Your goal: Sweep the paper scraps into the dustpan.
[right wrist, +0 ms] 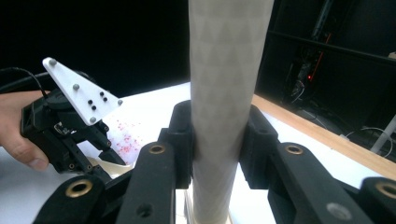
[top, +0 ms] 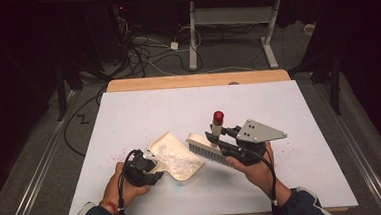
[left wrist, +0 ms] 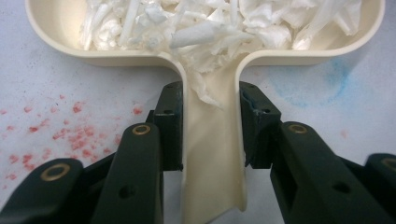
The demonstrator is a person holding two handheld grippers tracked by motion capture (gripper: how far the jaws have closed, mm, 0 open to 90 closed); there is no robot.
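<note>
The dustpan (top: 177,159) sits near the front edge of the table (top: 289,111), full of white scraps (left wrist: 219,23). The left claw (left wrist: 210,116) holds its handle tight. The right claw (right wrist: 217,140) grips the brush (top: 207,150), lifted just beside it. Sweeping looks nearly done; emptying is left.

Table (top: 129,116): white sheet over a wooden top; bare wood strip (top: 197,80) shows along the far edge. Sheet lies flat, reaching nearly to the near edge.

On it, near-centre: cream dustpan (top: 166,141), resting flat, handle toward the near left. White scraps (top: 178,162) heaped inside.

Stains on the sheet itself: red specks (left wrist: 56,133) scattered left of the dustpan handle, in a loose cluster; a faint blue smudge (left wrist: 306,81) just right of the handle, below the pan's back wall.

Far half of the sheet is plain white. Table stands on grey floor (top: 46,161).
</note>
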